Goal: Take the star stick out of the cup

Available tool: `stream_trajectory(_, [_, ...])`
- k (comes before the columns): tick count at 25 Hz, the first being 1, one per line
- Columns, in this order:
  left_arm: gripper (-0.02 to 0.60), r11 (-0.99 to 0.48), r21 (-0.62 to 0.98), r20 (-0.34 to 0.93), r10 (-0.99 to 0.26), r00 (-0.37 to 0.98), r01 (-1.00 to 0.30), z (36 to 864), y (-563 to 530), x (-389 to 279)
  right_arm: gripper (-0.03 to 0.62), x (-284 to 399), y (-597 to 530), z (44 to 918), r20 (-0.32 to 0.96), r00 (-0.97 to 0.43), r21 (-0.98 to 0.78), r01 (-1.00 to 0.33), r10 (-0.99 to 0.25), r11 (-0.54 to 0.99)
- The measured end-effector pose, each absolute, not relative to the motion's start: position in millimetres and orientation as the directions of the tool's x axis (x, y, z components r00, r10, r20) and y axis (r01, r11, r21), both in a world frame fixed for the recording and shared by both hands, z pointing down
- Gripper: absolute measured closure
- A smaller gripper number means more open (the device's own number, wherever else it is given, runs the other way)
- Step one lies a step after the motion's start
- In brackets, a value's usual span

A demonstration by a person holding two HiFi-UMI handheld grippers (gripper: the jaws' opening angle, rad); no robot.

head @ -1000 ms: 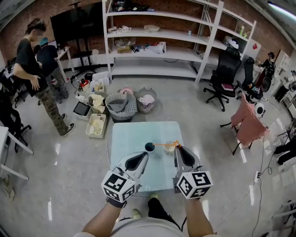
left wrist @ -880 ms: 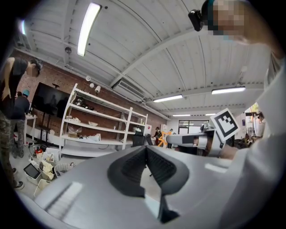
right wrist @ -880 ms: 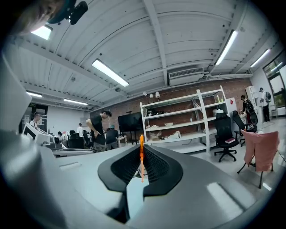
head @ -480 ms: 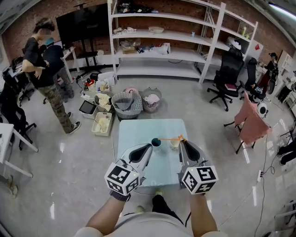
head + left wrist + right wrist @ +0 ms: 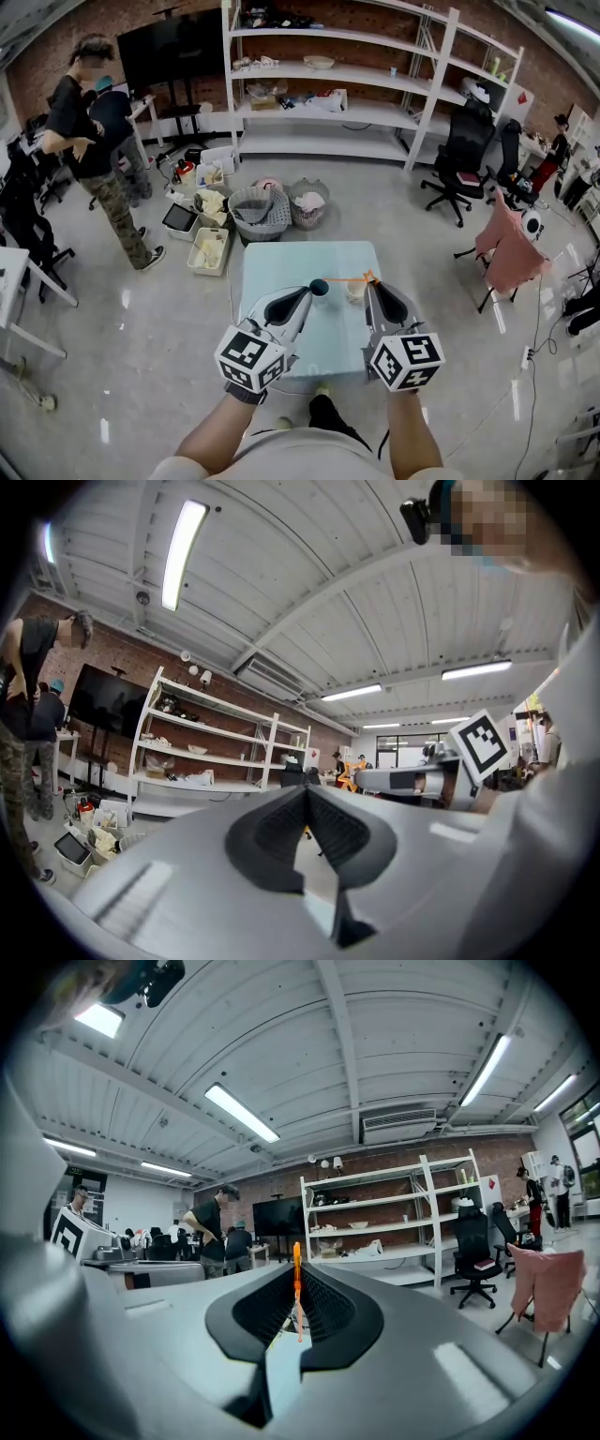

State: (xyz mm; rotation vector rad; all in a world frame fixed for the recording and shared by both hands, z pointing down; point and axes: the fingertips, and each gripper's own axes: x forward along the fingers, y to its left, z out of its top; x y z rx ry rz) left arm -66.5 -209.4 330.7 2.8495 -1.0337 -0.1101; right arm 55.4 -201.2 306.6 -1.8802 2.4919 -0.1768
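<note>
Most of the job looks done: the right hand-held gripper point(image 5: 371, 281) pinches the thin orange star stick point(image 5: 347, 279), level and pointing to 9 o'clock above the small pale cup point(image 5: 355, 292); the left hand-held gripper point(image 5: 305, 294), pressed together, is empty.
</note>
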Motion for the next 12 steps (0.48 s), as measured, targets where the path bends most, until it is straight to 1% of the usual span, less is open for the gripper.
stream_trajectory(12, [0.577, -0.756, 0.118, -0.021, -0.650, 0.759, -0.644, 337.0, -217.4, -74.0, 0.566, 45.9, -209.2, 314.2, 0.066, -0.287, -0.097, -0.955, -0.956, 0.280])
